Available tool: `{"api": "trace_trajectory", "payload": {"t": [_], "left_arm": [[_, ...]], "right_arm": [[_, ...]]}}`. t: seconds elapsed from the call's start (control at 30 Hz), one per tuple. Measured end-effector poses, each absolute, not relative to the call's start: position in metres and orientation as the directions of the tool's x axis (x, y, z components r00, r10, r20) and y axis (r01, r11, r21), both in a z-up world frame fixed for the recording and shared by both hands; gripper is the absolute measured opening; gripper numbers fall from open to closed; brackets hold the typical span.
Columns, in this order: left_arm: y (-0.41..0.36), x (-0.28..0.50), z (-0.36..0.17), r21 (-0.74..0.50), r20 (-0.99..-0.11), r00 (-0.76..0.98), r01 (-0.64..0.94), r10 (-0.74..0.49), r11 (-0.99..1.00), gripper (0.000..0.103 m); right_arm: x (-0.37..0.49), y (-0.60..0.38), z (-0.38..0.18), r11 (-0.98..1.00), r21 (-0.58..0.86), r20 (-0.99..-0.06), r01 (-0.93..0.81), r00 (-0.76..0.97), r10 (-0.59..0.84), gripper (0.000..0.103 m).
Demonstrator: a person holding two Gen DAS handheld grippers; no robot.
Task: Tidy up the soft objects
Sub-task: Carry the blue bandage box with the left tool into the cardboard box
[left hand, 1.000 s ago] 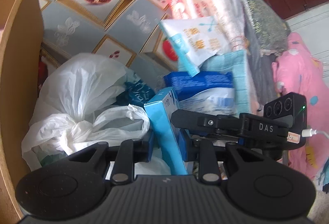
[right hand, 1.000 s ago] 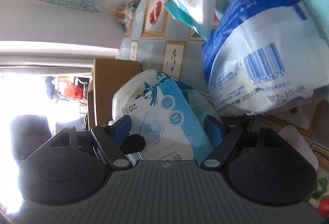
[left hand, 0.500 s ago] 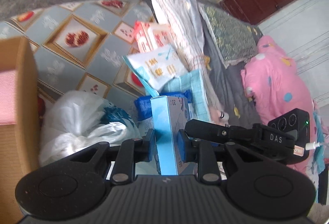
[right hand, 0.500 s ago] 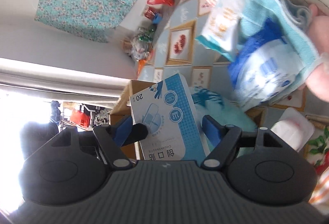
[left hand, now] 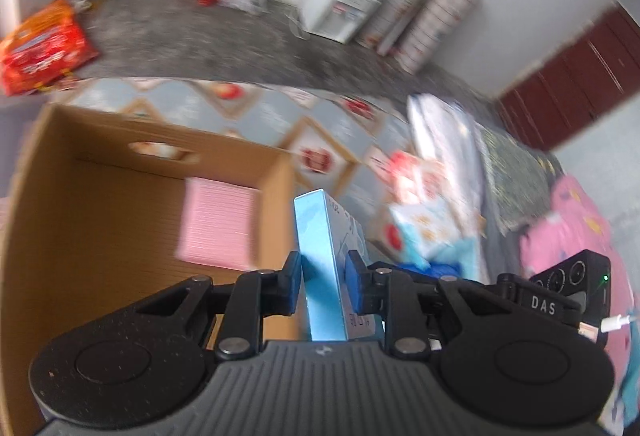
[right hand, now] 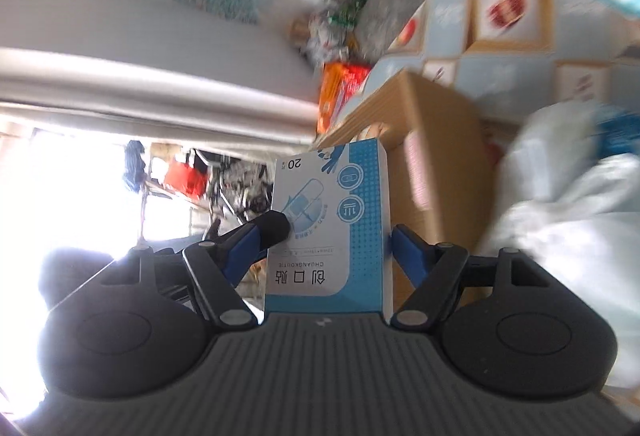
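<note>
The small blue-and-white carton [left hand: 320, 268] is off the floor, pinched across its thin sides by the left gripper [left hand: 322, 282], whose blue pads press flat on both narrow faces. The right gripper [right hand: 324, 236] straddles the carton's broad printed face [right hand: 328, 220]; its far pad sits just at the carton's edge while the near one is hidden behind the other gripper's black tip, so whether it bears on the card I cannot tell.

What the coming move turns on: the open cardboard box [left hand: 92, 171] lies ahead of and below the left gripper, toward that view's left side, and the carton's long axis points away along the fingers, roughly over the box's near wall. The left hand looks the nearer to the opening.

The carton is stiff glossy card, sharp-cornered and slab-shaped. The box is plain brown corrugated board with a cut-out handle slot; a flat pink ribbed pad [left hand: 218, 224] lies on its bottom. The floor mat [left hand: 256, 107] is a smooth, diamond-patterned sheet, and beside the box sits a crinkled white plastic bag [right hand: 568, 203].
</note>
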State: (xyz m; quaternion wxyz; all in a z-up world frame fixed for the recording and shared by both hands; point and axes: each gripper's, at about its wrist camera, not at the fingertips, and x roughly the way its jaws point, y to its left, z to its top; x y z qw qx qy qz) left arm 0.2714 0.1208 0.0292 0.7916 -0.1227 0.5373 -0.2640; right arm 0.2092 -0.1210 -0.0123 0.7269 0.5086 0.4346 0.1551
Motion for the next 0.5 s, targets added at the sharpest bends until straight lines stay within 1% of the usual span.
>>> {"api": "trace_trajectory", "payload": {"t": [0.13,0.23,0.3,0.4,0.5], "left_arm": [[0.164,0.300,0.005,-0.488,-0.792,0.303,0.206,-0.530,0.848,0.024],[0.182,0.324,-0.015,-0.462,-0.807,0.315,0.190,-0.499,0.867,0.023],[0.190,0.341,-0.032,-0.433,-0.833,0.301,0.171,-0.465,0.885,0.021],[0.199,0.366,-0.056,-0.396,-0.855,0.294,0.161,-0.427,0.904,0.021],[0.199,0.387,-0.081,-0.332,-0.882,0.294,0.167,-0.368,0.928,0.022]], "right_arm": [[0.247,-0.077,-0.025,0.472,0.851,-0.515,0.228,0.530,0.673,0.072],[0.272,-0.055,-0.036,0.492,0.837,-0.538,0.238,0.518,0.665,0.071],[0.290,-0.045,-0.042,0.507,0.830,-0.547,0.234,0.525,0.653,0.071],[0.317,-0.035,-0.051,0.571,0.793,-0.581,0.212,0.544,0.605,0.072],[0.334,-0.027,-0.066,0.651,0.727,-0.643,0.217,0.549,0.534,0.072]]}}
